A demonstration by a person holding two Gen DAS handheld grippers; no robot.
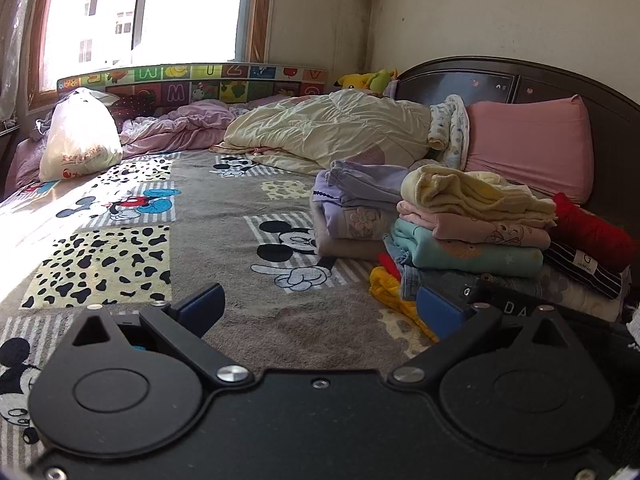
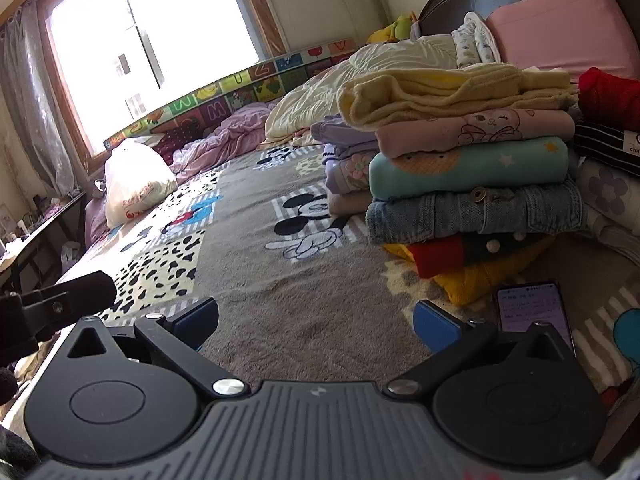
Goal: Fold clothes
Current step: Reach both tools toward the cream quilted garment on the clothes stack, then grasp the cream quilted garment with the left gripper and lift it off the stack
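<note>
Both claws stand wide apart with nothing between them: the left gripper [image 1: 320, 312] and the right gripper [image 2: 316, 322] each show hard black plastic arms tipped with flat blue pads, hanging low over the bed cover [image 1: 224, 200]. That cover is a short, fuzzy grey fleece printed with cartoon mice, striped panels and cream squares of black blotches. The folded clothes sit at about two o'clock from the right gripper, in a neat stack [image 2: 472, 152]: a ribbed pale yellow knit [image 2: 448, 92] on top, then a soft pink top with a drawn rabbit, a teal sweatshirt with stars, stiff blue denim [image 2: 472, 212] with a metal button, and red and mustard-yellow pieces at the bottom. Just behind it, toward twelve o'clock, is a second pile [image 1: 352, 208] of lilac and beige pieces. A red knit bundle [image 2: 608, 96] rests on a striped dark garment at three o'clock. A phone [image 2: 532, 312] with a lit screen lies flat on the fleece just beside the right pad. Farther back lie a puffy cream quilt [image 1: 320, 128], crumpled pink bedding, a smooth pink pillow [image 1: 528, 148] against the dark curved headboard [image 1: 500, 76], and a bulging white plastic bag [image 1: 80, 136] at ten o'clock. A bright alphabet mat [image 1: 192, 80] stands under the wood-framed window [image 1: 144, 8], and the plaster wall is stained in the corner.
</note>
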